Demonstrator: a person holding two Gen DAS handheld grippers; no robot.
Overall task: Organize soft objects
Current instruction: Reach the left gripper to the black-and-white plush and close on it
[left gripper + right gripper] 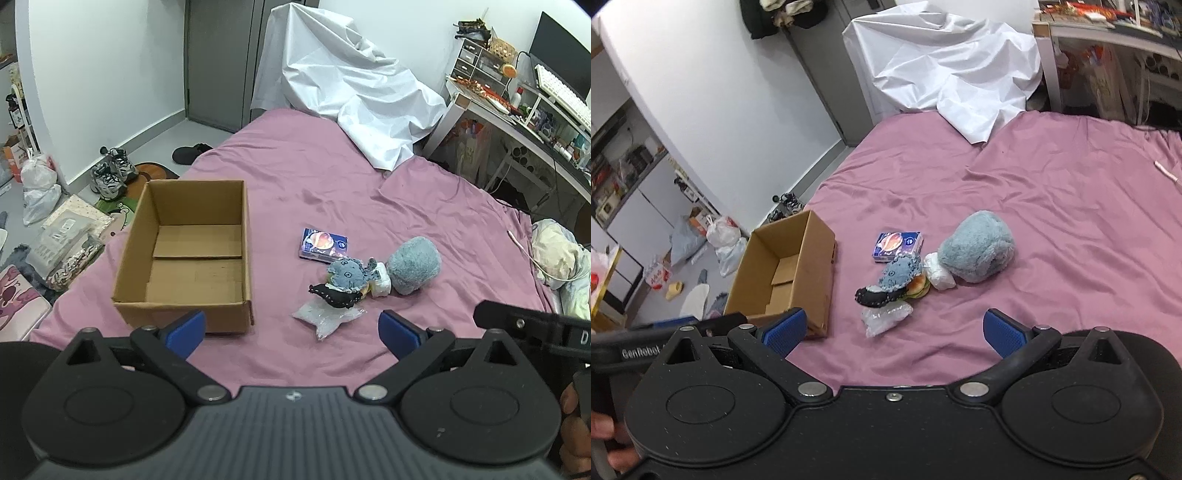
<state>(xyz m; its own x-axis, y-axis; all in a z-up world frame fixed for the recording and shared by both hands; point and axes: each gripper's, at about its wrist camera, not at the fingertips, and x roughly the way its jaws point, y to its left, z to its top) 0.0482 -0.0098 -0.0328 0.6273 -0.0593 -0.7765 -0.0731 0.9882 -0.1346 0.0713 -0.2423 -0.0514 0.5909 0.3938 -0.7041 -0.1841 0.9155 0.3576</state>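
An empty cardboard box (184, 254) (783, 273) stands open on the purple bed sheet (325, 177) (1052, 206). To its right lies a small heap: a fluffy grey-blue plush (413, 269) (977, 247), a flat blue felt toy (347, 275) (899, 273), a black stitched felt piece (336, 295) (877, 295), a white wad (380, 284) (938, 273), a burger-shaped toy (918, 286), a clear plastic bag (325, 317) (886, 317) and a blue tissue pack (323, 243) (897, 245). My left gripper (291, 332) and right gripper (894, 332) hover open, nearer than the heap, holding nothing.
A crumpled white sheet (343, 85) (945, 62) drapes over the bed's far end. A cluttered desk (517, 110) stands at the right. Shoes (112, 170), bags (37, 184) and packets cover the floor at the left. A pillow (561, 258) lies at the bed's right edge.
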